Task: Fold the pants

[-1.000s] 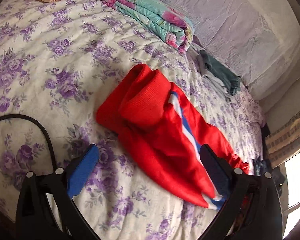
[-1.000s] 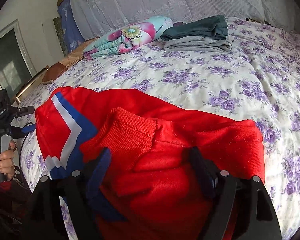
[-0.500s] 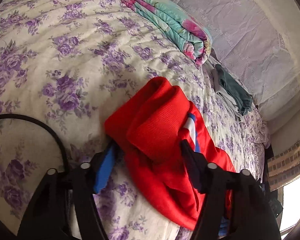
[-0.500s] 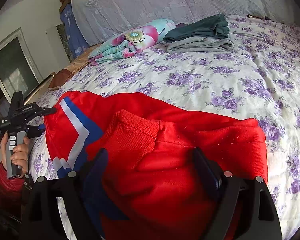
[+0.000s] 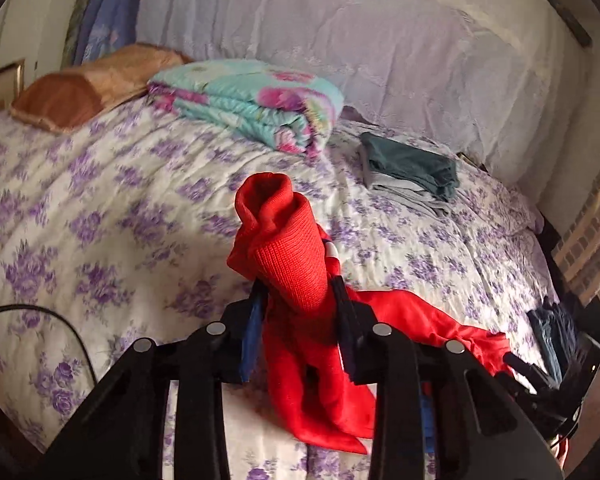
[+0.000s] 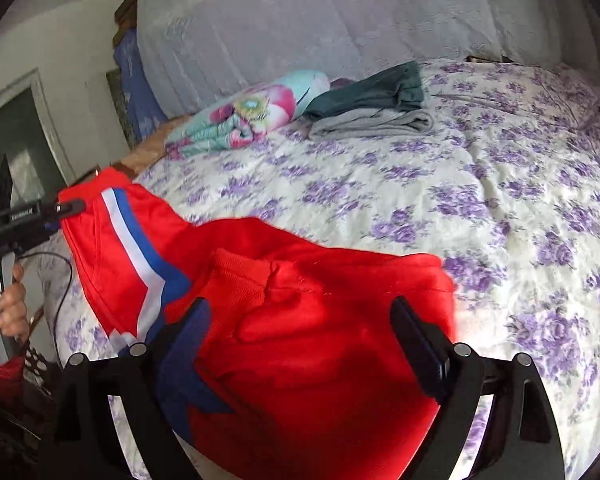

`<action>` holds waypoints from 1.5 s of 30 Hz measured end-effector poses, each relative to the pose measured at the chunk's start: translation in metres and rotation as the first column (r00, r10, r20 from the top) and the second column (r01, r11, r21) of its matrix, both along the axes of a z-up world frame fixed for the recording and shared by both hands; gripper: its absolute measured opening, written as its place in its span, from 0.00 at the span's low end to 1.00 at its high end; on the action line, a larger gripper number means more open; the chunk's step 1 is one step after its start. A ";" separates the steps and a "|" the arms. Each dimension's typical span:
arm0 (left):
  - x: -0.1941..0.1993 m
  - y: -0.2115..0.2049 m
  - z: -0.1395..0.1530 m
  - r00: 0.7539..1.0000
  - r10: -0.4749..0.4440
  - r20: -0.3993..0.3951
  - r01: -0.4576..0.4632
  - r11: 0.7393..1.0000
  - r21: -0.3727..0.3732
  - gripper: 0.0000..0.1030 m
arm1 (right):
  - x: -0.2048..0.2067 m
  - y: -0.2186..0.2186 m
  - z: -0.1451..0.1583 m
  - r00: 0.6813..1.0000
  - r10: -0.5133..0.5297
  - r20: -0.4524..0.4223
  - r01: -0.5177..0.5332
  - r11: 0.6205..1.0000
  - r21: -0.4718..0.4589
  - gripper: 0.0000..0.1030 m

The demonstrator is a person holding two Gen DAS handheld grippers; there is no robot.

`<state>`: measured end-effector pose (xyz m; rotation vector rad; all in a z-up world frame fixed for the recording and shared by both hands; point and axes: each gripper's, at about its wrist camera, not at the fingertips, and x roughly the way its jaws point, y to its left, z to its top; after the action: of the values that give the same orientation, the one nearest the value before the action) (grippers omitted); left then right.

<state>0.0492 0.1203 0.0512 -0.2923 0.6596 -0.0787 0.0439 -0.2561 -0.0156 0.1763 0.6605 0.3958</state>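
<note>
Red pants [image 6: 312,320] with a white and blue side stripe lie on the floral bedspread [image 6: 500,200]. In the left wrist view my left gripper [image 5: 298,300] is shut on the pants' ribbed end [image 5: 288,248], which sticks up between the fingers while the rest hangs and trails to the right. In the right wrist view the left gripper [image 6: 66,210] holds the far corner of the pants raised at the left. My right gripper [image 6: 300,344] is open, its fingers wide apart over the near part of the pants, touching or just above the cloth.
A folded teal floral quilt [image 5: 252,100] and a stack of folded green and grey clothes [image 5: 412,172] lie near the white-covered headboard [image 5: 380,40]. A brown pillow [image 5: 84,88] is at the far left. A black cable [image 5: 32,312] crosses the bed's near left edge.
My left gripper closed on the ribbed end of the pants and lifted it off the bed. The right gripper stayed open over the pants.
</note>
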 end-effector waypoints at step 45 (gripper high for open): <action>-0.007 -0.176 -0.098 0.920 -0.360 -0.153 0.386 0.900 0.203 0.96 | 0.001 -0.070 -0.030 0.962 -0.257 -0.096 0.245 0.962 -0.122 0.92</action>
<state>0.0420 -0.0555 -0.0472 0.0588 0.8230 -0.3549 0.0449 -0.3257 -0.0456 0.1767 0.7578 0.1049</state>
